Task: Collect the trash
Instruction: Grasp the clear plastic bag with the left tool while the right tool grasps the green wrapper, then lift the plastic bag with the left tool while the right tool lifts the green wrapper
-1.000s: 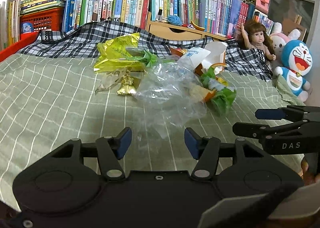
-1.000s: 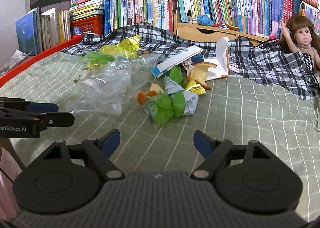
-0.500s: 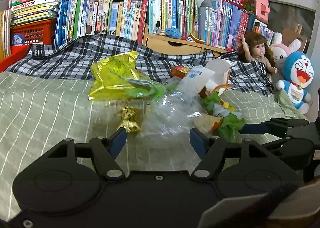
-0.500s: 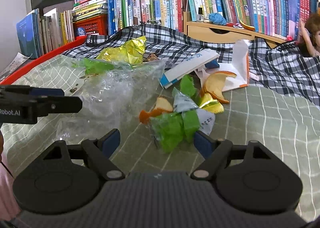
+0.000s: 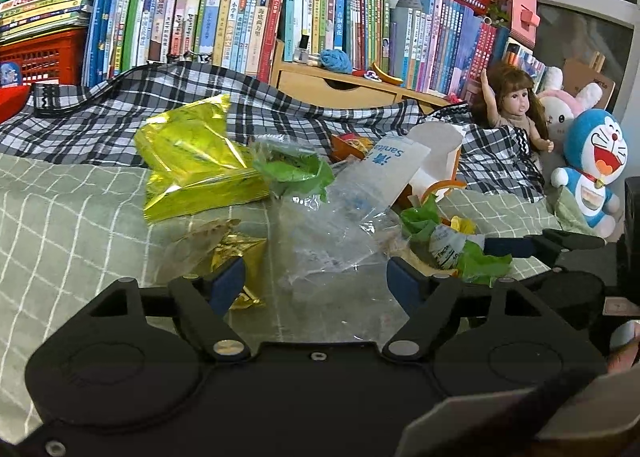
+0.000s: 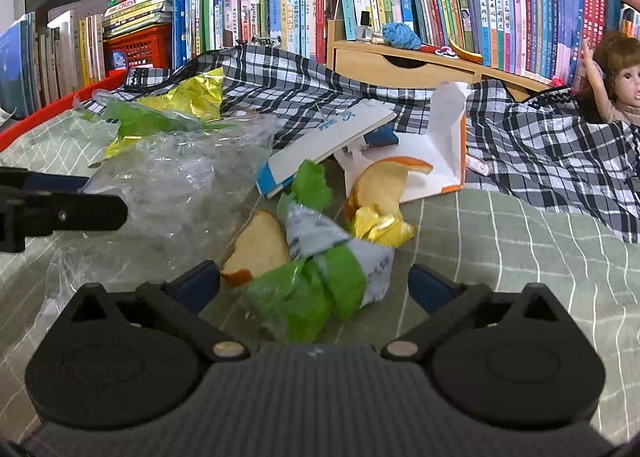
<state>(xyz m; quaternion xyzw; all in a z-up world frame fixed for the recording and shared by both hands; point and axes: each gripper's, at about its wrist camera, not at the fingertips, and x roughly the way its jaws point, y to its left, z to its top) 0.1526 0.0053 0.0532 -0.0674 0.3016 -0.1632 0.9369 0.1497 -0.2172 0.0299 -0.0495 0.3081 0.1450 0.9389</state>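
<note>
A row of upright books (image 5: 224, 29), a wooden drawer box (image 6: 404, 65), a doll (image 5: 516, 105) and a blue plush toy (image 5: 592, 165) crowd the far edge of the bed (image 5: 60, 217), whose green grid-lined sheet meets a rumpled black-and-white checked blanket (image 6: 552, 161). The trash lies heaped mid-bed: a crinkly clear plastic bag (image 5: 336, 233), a shiny gold foil packet (image 5: 192, 165), a flat white-and-blue carton (image 6: 324, 145), and orange peel (image 6: 260, 245) beside crumpled green wrappers (image 6: 316, 285). The left tongs (image 5: 316, 285) gape wide around the clear bag's near edge, gripping nothing. The right tongs (image 6: 316, 285) stand equally spread, straddling the green wrappers without pinching them.
</note>
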